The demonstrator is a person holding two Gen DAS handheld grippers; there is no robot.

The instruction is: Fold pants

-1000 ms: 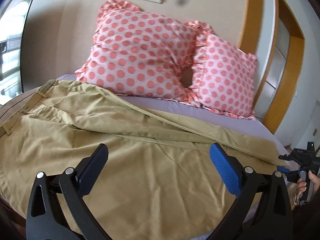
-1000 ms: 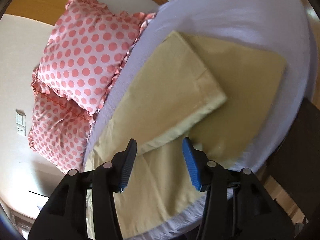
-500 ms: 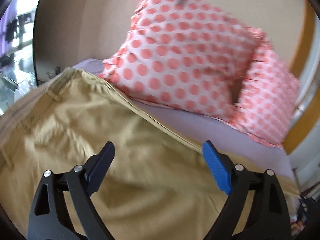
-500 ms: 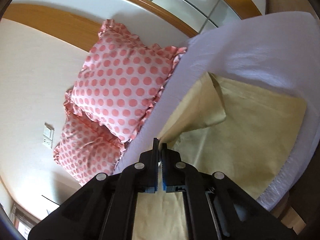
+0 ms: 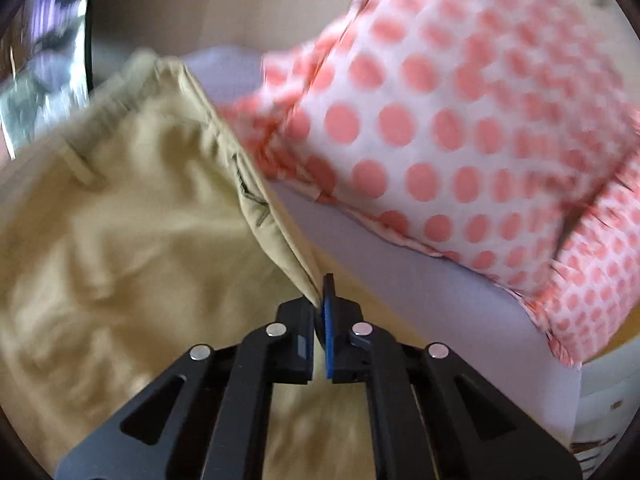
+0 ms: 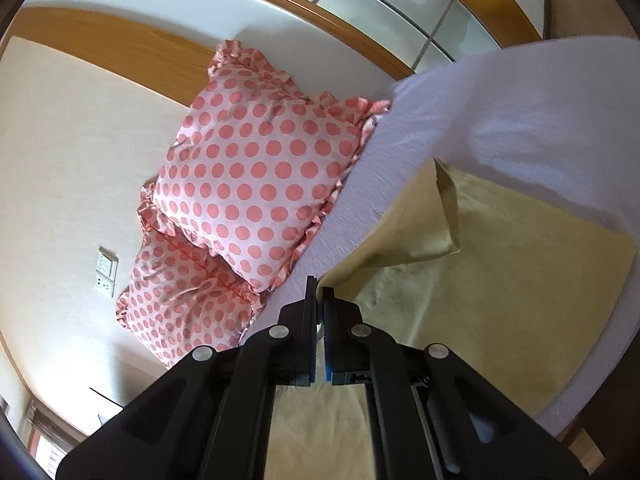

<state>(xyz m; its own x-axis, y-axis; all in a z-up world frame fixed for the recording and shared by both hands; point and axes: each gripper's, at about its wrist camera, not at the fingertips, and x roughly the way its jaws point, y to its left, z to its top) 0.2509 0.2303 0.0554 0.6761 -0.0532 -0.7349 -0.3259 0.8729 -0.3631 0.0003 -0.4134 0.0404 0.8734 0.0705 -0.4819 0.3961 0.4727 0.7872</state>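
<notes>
Tan pants [image 5: 120, 240] lie spread on a bed with a pale lilac sheet [image 5: 420, 292]. My left gripper [image 5: 322, 300] is shut on the far edge of the pants near the waistband end, and the seam runs up and away from the jaws. My right gripper [image 6: 318, 300] is shut on the edge of a pant leg [image 6: 400, 240], lifted off the lower leg [image 6: 520, 280], with the hem corner curling over. The pants below both grippers are partly hidden by the gripper bodies.
Two pink polka-dot pillows [image 5: 460, 120] lean against the wall at the head of the bed, close beside the pinched edge; they also show in the right wrist view [image 6: 248, 184]. A wall switch and socket [image 6: 106, 272] and a wooden door frame [image 6: 120, 52] stand behind. The bed edge [image 6: 580, 400] drops off at the right.
Both grippers went from open to shut on the pants' far edge, the right one first. The right gripper has lifted its leg edge; the left moved forward toward the pillows.
</notes>
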